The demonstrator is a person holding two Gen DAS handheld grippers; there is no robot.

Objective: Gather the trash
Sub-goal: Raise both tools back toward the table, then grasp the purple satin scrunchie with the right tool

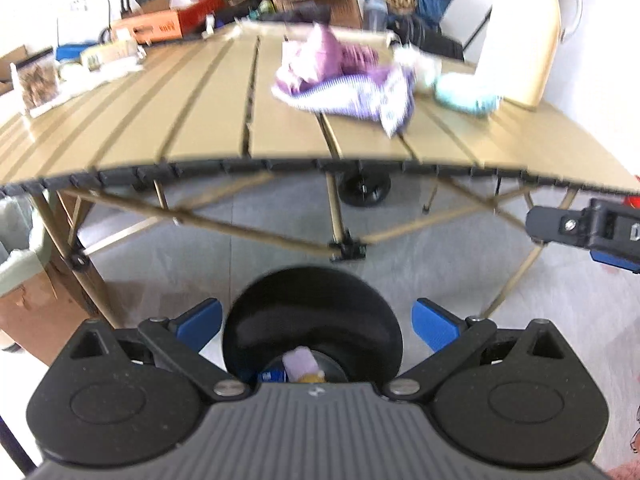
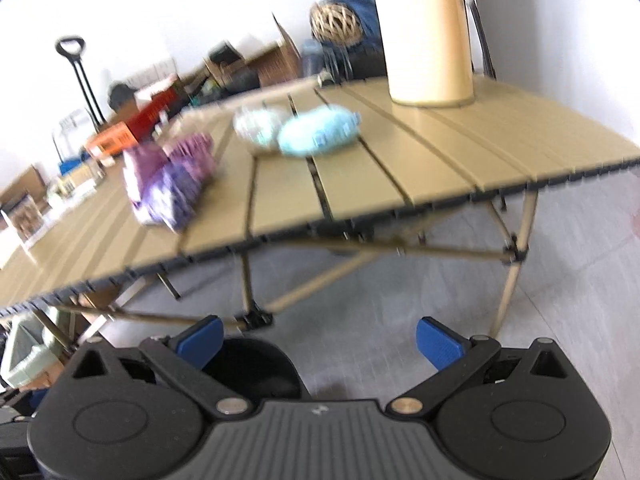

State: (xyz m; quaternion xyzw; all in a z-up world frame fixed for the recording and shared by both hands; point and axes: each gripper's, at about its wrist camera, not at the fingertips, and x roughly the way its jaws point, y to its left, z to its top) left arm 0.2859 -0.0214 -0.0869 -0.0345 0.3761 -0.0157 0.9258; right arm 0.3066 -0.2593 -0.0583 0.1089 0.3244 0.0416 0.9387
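A black trash bin (image 1: 312,320) stands on the floor below my open, empty left gripper (image 1: 316,328); a purple wrapper and other scraps lie inside it. On the tan slatted table (image 1: 200,120) lie purple wrappers (image 1: 344,80), a crumpled white piece (image 1: 420,60) and a light blue wad (image 1: 464,94). In the right wrist view my right gripper (image 2: 318,340) is open and empty above the floor, with the bin (image 2: 256,372) at its left finger. The purple wrappers (image 2: 168,176), the white piece (image 2: 258,124) and the blue wad (image 2: 316,130) lie on the table (image 2: 440,152) ahead.
A tall cream jug (image 2: 428,32) stands on the table's right end. Boxes and clutter (image 1: 160,24) crowd the far left. A lined cardboard box (image 1: 20,264) sits on the floor at left. The right gripper (image 1: 588,232) shows at the left view's right edge.
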